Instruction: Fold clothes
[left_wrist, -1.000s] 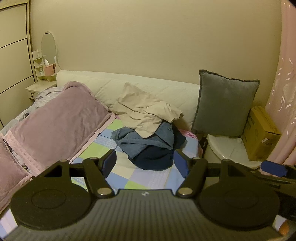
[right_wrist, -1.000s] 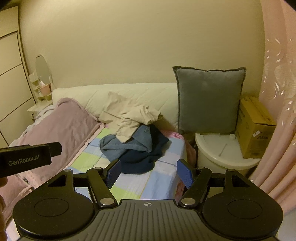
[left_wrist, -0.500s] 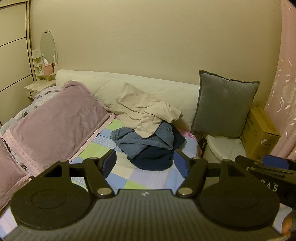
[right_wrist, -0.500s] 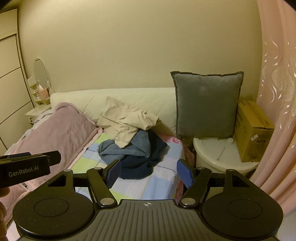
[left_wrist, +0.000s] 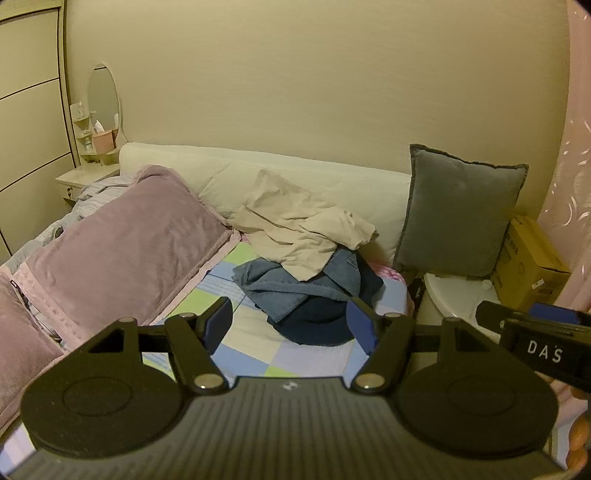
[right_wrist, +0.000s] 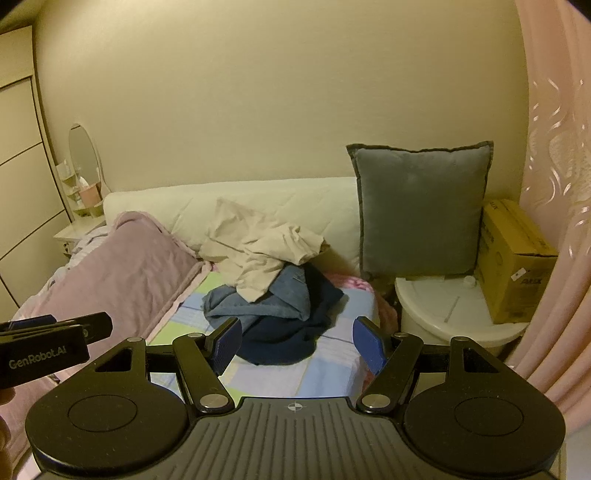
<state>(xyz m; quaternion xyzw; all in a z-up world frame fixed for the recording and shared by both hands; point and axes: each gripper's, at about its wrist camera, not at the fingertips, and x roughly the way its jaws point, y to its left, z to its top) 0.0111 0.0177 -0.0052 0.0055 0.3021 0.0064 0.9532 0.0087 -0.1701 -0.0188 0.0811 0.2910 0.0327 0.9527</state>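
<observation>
The left gripper (left_wrist: 289, 324) and the right gripper (right_wrist: 297, 345) both hover with blue-padded jaws spread wide, holding nothing, short of the crumpled heap of clothes (left_wrist: 308, 275) on the pastel checked bedsheet (left_wrist: 258, 350). In that heap a beige garment (right_wrist: 258, 247) lies over blue denim (right_wrist: 273, 302) and navy fabric. Right of the heap leans a grey square cushion (right_wrist: 419, 210); left lies a mauve plush blanket (left_wrist: 125, 247).

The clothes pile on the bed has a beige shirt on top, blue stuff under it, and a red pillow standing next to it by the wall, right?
Nearly. The pillow is grey, not red, as the right wrist view shows. The rest holds: the beige shirt lies on top of the clothes pile, with blue garments under it, on the bed.
</observation>
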